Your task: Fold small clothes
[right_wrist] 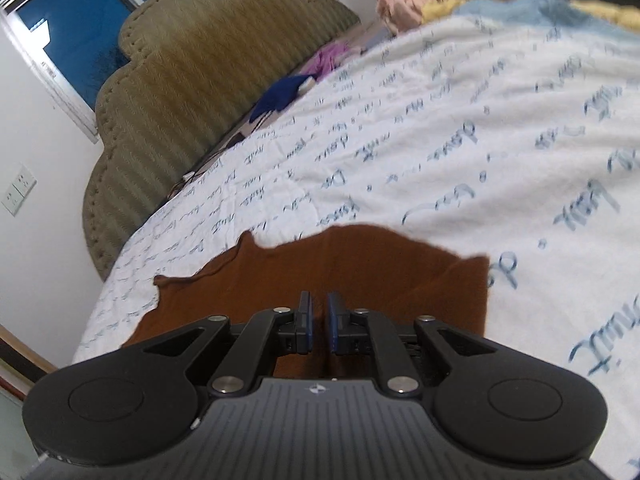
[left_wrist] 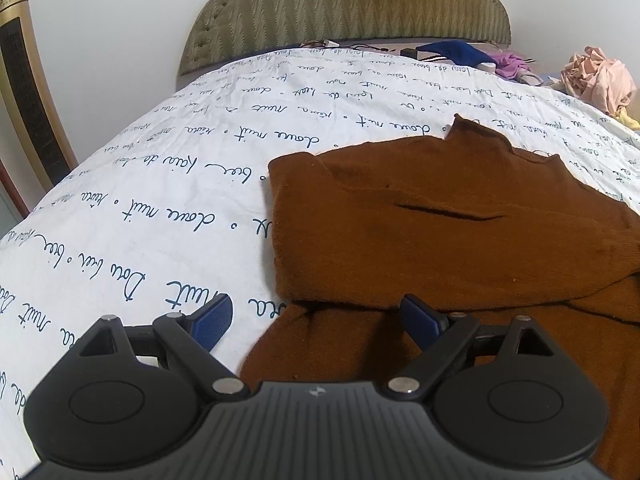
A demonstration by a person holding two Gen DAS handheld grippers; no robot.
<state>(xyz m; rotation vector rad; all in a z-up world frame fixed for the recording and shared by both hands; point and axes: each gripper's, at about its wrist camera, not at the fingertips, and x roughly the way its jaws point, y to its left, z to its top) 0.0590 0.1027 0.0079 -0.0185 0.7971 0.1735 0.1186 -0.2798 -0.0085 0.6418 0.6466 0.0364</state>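
A brown knit garment (left_wrist: 440,224) lies on the white bedspread with blue script (left_wrist: 160,208), with one side folded over its body. My left gripper (left_wrist: 318,316) is open and empty, hovering over the garment's near left edge. In the right wrist view the same brown garment (right_wrist: 360,264) lies below my right gripper (right_wrist: 319,312). Its blue pads (right_wrist: 306,320) stand close together with a narrow gap. Brown fabric shows in the gap, but I cannot tell whether the pads pinch it.
A green padded headboard (left_wrist: 344,4) stands at the far end of the bed. A dark blue cloth (left_wrist: 452,50), a purple cloth (left_wrist: 510,64) and a pink crumpled heap (left_wrist: 600,78) lie near it. A gold-framed unit (left_wrist: 28,92) stands at the left. A window (right_wrist: 76,32) is beside the headboard.
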